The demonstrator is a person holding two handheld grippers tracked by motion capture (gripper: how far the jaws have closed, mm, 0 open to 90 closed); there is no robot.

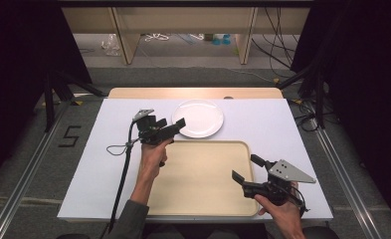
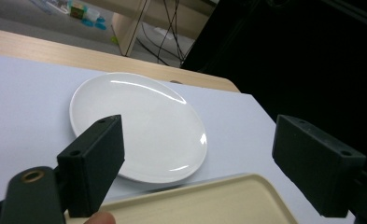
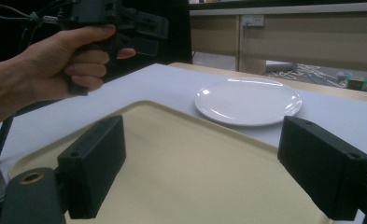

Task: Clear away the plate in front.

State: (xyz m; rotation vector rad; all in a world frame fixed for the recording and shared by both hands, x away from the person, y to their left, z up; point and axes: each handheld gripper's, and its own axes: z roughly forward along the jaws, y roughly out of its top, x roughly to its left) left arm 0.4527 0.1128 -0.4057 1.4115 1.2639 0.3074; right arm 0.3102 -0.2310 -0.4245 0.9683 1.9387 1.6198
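Note:
A white plate [image 1: 198, 118] lies on the white table top, just beyond the far edge of a bare beige tray [image 1: 198, 177]. My left gripper [image 1: 172, 123] hovers at the plate's left rim, open and holding nothing. In the left gripper view the plate [image 2: 139, 126] lies ahead between the parted jaws of the left gripper [image 2: 197, 128], with the tray's corner [image 2: 209, 200] below. My right gripper [image 1: 246, 168] is over the tray's right edge, open and holding nothing. The right gripper view looks between the wide jaws of the right gripper [image 3: 200, 128] across the tray [image 3: 181, 163] to the plate [image 3: 249, 100] and the hand-held left gripper [image 3: 125, 23].
The white table cover [image 1: 282, 129] has bare room to the left and right of the tray. A wooden table edge [image 1: 193, 92] runs behind it. Black cable [image 1: 123, 169] trails from the left gripper off the front edge. Beyond are shelving legs and cables on the floor.

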